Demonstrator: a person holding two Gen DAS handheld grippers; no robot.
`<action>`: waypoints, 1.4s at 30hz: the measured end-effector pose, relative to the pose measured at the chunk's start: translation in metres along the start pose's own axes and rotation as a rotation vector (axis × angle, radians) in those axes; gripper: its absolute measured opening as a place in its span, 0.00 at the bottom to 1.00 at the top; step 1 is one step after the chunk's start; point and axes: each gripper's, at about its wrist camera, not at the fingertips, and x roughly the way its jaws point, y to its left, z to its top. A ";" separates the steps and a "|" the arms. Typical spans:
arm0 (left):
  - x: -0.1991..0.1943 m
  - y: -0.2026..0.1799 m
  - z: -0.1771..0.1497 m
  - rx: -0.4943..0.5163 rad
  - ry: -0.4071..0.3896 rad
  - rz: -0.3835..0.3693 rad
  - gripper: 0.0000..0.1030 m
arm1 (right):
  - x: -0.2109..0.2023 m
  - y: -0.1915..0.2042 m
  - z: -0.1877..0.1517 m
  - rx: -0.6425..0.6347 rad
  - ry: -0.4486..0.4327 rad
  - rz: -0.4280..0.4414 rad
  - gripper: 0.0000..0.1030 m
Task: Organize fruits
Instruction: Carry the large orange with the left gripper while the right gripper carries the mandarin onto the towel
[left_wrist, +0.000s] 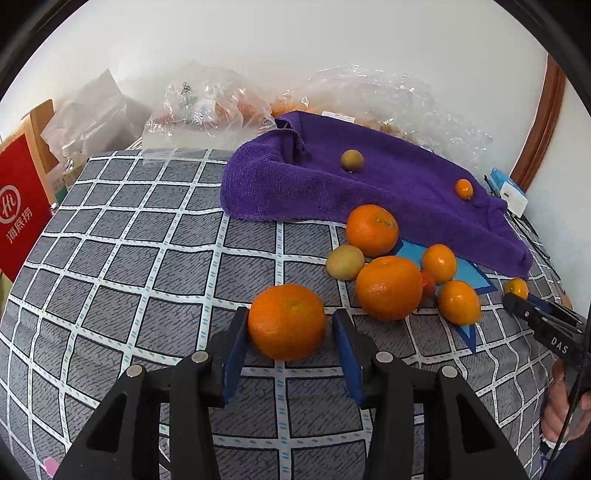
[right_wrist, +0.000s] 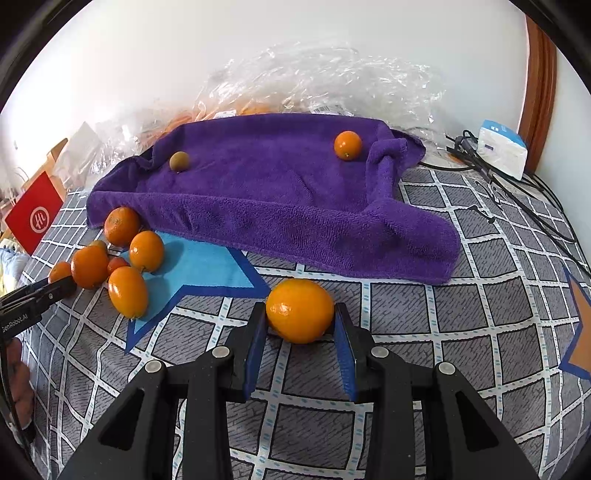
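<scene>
My left gripper straddles a large orange resting on the checked sheet. Its left pad touches the fruit, and a thin gap shows at the right pad. My right gripper has both fingertips against a smaller orange that sits on the sheet. A purple towel lies behind, carrying a greenish-brown fruit and a small orange. A cluster of oranges with a yellowish fruit lies between the two grippers.
Crumpled clear plastic bags holding more fruit lie against the wall behind the towel. A red box stands at the left edge. A white box and black cables lie at the right.
</scene>
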 end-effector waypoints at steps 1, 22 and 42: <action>0.000 0.000 0.000 -0.006 0.000 -0.001 0.39 | 0.000 0.003 -0.001 -0.018 0.000 0.000 0.36; -0.030 0.027 -0.006 -0.142 -0.155 -0.084 0.36 | -0.023 -0.016 -0.002 0.051 -0.102 0.002 0.34; -0.061 -0.008 0.099 -0.077 -0.294 -0.065 0.36 | -0.061 -0.020 0.088 0.074 -0.202 -0.046 0.34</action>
